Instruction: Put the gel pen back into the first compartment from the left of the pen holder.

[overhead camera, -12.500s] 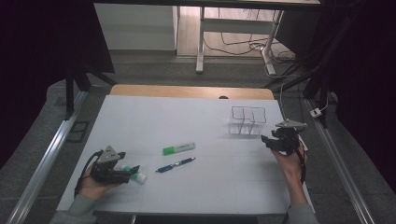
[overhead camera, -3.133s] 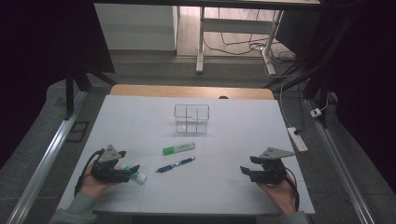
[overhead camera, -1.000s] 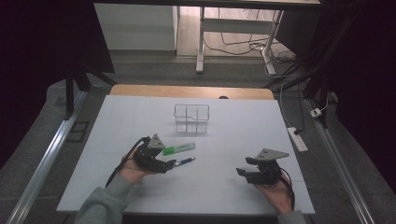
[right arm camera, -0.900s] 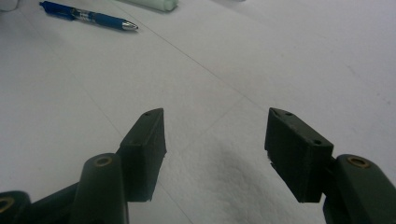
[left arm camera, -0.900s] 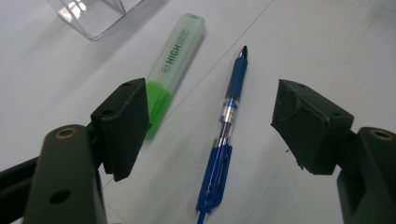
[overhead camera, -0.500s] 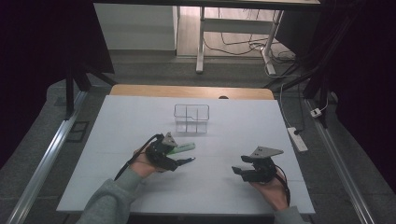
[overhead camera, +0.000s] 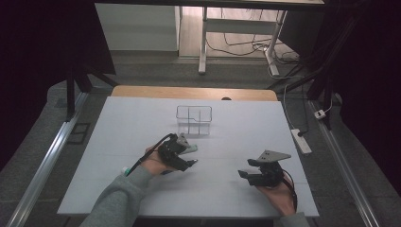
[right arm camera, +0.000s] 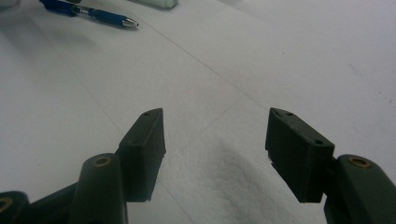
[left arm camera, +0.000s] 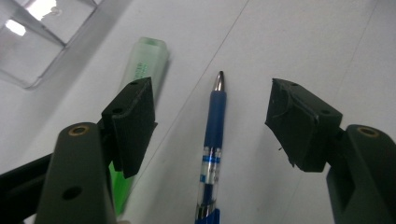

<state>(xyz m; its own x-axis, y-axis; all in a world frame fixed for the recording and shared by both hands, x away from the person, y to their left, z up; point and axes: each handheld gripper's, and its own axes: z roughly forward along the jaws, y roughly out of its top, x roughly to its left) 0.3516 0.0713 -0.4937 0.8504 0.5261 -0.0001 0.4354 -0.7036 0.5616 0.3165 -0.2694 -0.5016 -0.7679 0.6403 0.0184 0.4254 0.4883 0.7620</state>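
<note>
Left gripper view shows the blue pen (left arm camera: pixel 214 140) lying on the white desk (left arm camera: pixel 327 42), directly between the two jaws of the left claw (left arm camera: pixel 212 126). The jaws stand apart and do not touch the pen, but they have just been closing a little around it. A second ago this claw was nearer to the person; now it has travelled across the desk and is placed over the pen, so I judge the grasp of the pen is the step in hand. The green highlighter (left arm camera: pixel 140 84) lies just beside the pen, partly behind the left jaw. High view shows the clear organizer (overhead camera: pixel 194 120) standing farther back on the desk, apart from both hands; its compartments look empty. The right claw (overhead camera: pixel 246 174) waits with jaws apart and nothing between them.
</note>
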